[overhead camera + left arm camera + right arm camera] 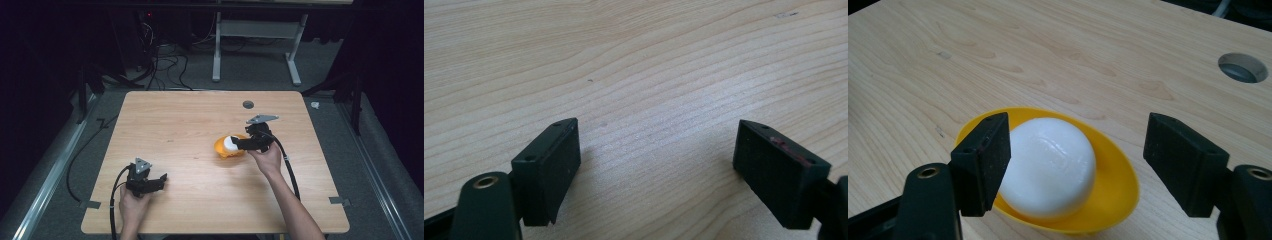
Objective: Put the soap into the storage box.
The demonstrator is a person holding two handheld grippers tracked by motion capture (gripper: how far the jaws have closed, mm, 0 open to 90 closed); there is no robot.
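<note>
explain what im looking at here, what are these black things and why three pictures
A person sits at a wooden table with a hand-held grasping tool in each hand. The high view looks down from above; the other two pictures come from cameras riding on each tool, looking along its black jaws.

The left tool rests open over bare wood. The right tool is at a yellow bowl holding a white ball. One of its jaws is close beside the ball, the other stands well apart, so nothing is gripped. A round hole is cut in the table.
</note>
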